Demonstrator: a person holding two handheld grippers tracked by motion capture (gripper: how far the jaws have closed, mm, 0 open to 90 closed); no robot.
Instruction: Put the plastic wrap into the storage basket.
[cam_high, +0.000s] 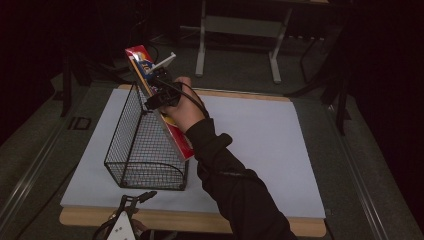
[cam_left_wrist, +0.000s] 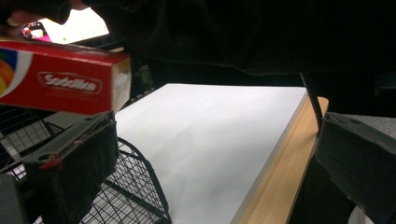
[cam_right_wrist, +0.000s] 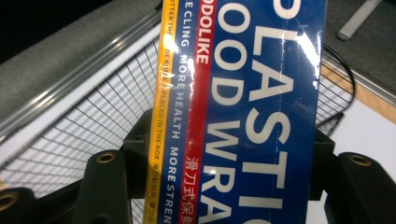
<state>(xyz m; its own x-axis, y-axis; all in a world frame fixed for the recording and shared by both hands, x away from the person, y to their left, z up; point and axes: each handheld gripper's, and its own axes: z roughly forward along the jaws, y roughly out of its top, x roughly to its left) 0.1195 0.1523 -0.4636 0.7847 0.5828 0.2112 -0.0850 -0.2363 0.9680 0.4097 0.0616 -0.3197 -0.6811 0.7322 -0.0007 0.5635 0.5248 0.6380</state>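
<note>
Your right gripper (cam_high: 161, 85) clamps the long red-and-blue plastic wrap carton (cam_right_wrist: 243, 112) across its width, tilted over the black wire mesh basket's (cam_high: 135, 145) right rim, likely to slide it in lengthwise, while your left gripper (cam_high: 131, 204) waits wide open at the white-topped table's (cam_high: 260, 150) near edge.

This looks like a dim lab or recording studio rather than a home: a white tabletop (cam_high: 260, 145) with a wood edge stands alone on grey carpet (cam_high: 240, 75), with metal stand legs (cam_high: 200, 47) behind, floor rails (cam_high: 30, 170) alongside, and darkness all around.
</note>
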